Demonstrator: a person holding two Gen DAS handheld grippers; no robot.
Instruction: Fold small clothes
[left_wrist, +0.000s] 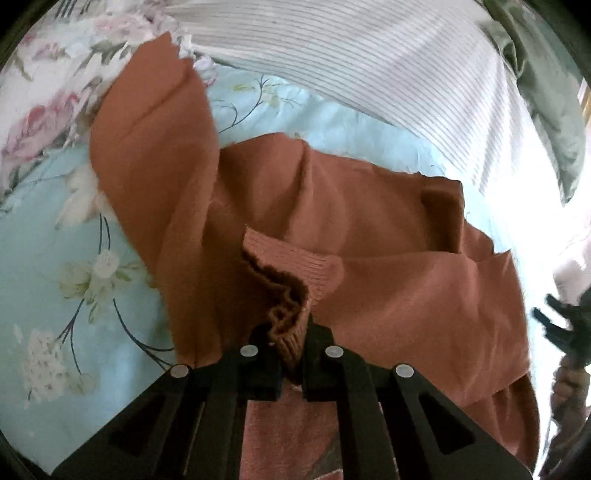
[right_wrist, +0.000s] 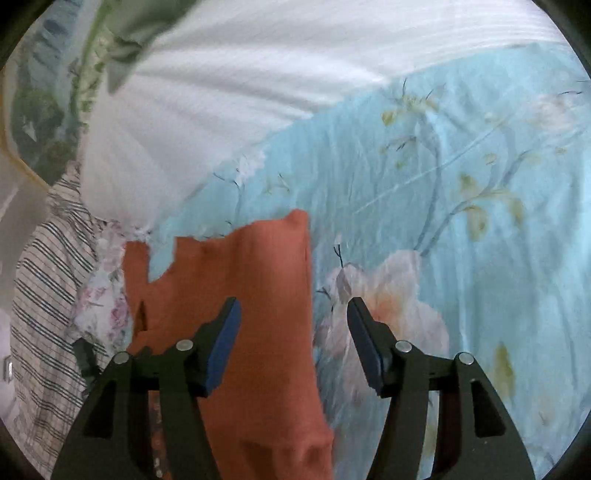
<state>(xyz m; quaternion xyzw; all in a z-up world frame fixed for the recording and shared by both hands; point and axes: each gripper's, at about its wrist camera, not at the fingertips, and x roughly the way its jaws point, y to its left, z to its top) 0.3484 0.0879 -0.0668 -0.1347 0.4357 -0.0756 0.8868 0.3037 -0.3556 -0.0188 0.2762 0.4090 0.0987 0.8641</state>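
Left claw clamped on sweater cuff — right claw agape.

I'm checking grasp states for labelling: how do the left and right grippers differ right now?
The left gripper is shut on the ribbed cuff of the rust-orange sweater; the right gripper is open and holds nothing. The left one's fingers pinch bunched knit, while the right one's fingers stand apart above the sweater's edge and the floral bedsheet. Both are black, over the same bed.
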